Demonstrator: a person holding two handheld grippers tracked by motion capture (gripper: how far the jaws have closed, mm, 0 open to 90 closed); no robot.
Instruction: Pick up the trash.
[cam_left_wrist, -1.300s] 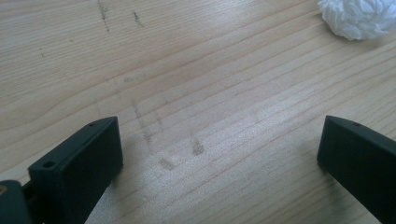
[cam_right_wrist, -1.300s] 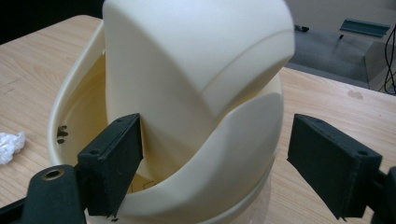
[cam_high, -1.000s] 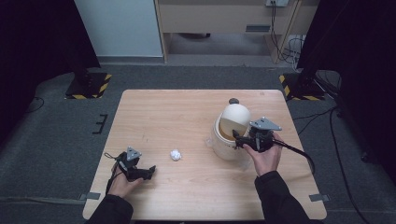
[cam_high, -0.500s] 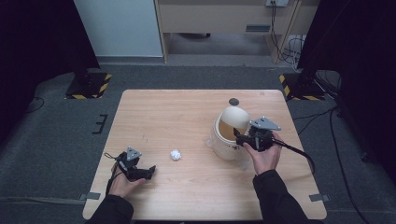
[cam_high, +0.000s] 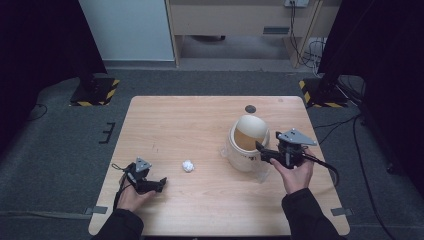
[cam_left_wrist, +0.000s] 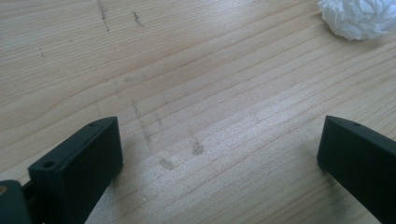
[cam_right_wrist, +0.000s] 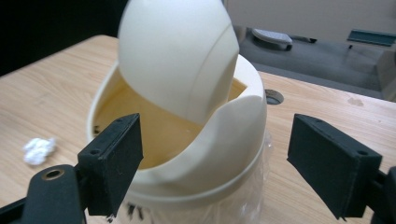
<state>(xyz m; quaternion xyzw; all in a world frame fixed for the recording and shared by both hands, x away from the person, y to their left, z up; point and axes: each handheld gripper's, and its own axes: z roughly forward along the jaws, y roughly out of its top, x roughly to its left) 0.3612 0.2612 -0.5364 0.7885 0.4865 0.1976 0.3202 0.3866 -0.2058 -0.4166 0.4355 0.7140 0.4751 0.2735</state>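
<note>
A cream swing-lid bin (cam_high: 247, 142) stands right of centre on the wooden table (cam_high: 190, 120). Its lid (cam_right_wrist: 177, 51) is tipped, baring the tan inside. My right gripper (cam_high: 261, 149) sits at the bin's right rim; its jaws have just been opening. They stand apart in the right gripper view (cam_right_wrist: 219, 168), with the bin's rim (cam_right_wrist: 224, 135) between them and untouched by the pads. A crumpled white paper ball (cam_high: 188, 165) lies left of the bin. My left gripper (cam_high: 159, 184) rests open near the front left, with bare wood between its jaws (cam_left_wrist: 219, 154) and the paper ball (cam_left_wrist: 357, 18) beyond.
A dark round hole (cam_high: 250, 108) sits in the tabletop behind the bin. A clear plastic liner (cam_high: 260, 172) hangs around the bin's base. Yellow-and-black striped stand feet (cam_high: 95, 90) are on the floor past both far corners. A cable (cam_high: 325, 167) trails from the right gripper.
The bin's lid has swung further over, showing more of the inside. My right gripper has drawn slightly back from the rim with its jaws wider. The left gripper has not moved.
</note>
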